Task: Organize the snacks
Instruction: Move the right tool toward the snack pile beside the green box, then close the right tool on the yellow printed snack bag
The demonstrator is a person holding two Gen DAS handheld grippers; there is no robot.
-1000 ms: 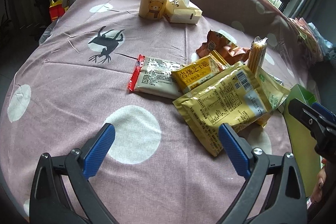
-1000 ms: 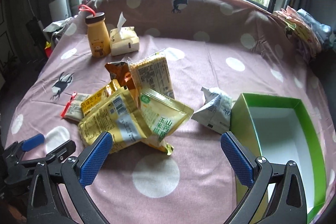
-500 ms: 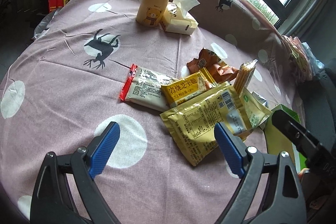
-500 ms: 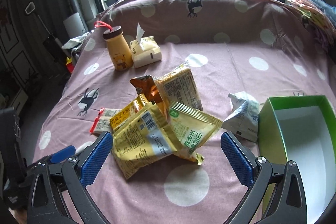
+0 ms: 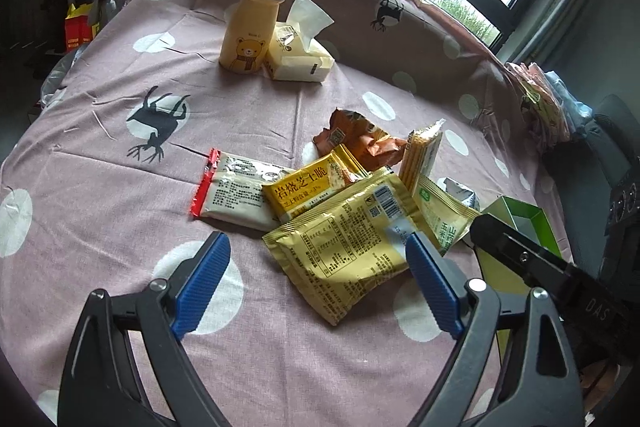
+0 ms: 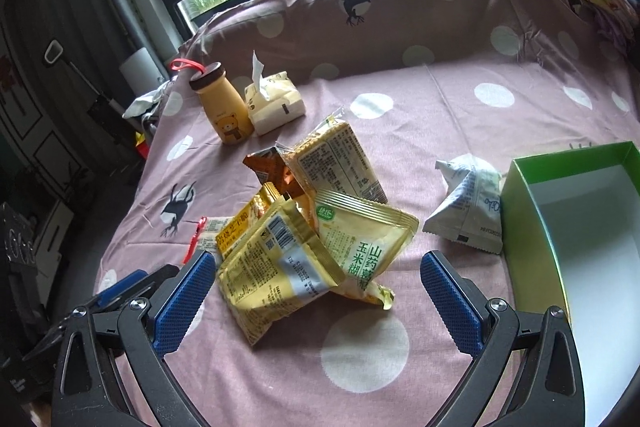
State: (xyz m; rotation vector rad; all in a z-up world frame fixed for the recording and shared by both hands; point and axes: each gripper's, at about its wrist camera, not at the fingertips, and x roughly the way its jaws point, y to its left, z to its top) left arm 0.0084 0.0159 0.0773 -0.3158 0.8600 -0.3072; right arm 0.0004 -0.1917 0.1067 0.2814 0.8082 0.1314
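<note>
Several crinkled foil snack packets (image 6: 280, 267)

I see a bed (image 6: 460, 115) in dotted pink sheet carrying a snack pile (image 6: 312, 227), white packet (image 6: 468, 207), green box (image 6: 528, 211), bottle (image 6: 224, 107) and tissues (image 6: 276, 103).

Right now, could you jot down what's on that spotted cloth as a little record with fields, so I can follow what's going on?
Surface: pink spotted cloth
Snack pile: yellow packets and an orange packet heaped mid-cloth
Lone snack: white packet beside the box
Box: green box, white inside, nothing visible in it
Far side: bear bottle upright beside a tissue pack
Left hand-held gripper: open, holding nothing
Right hand-held gripper: open, holding nothing
Progress: no snack boxed yet
</note>
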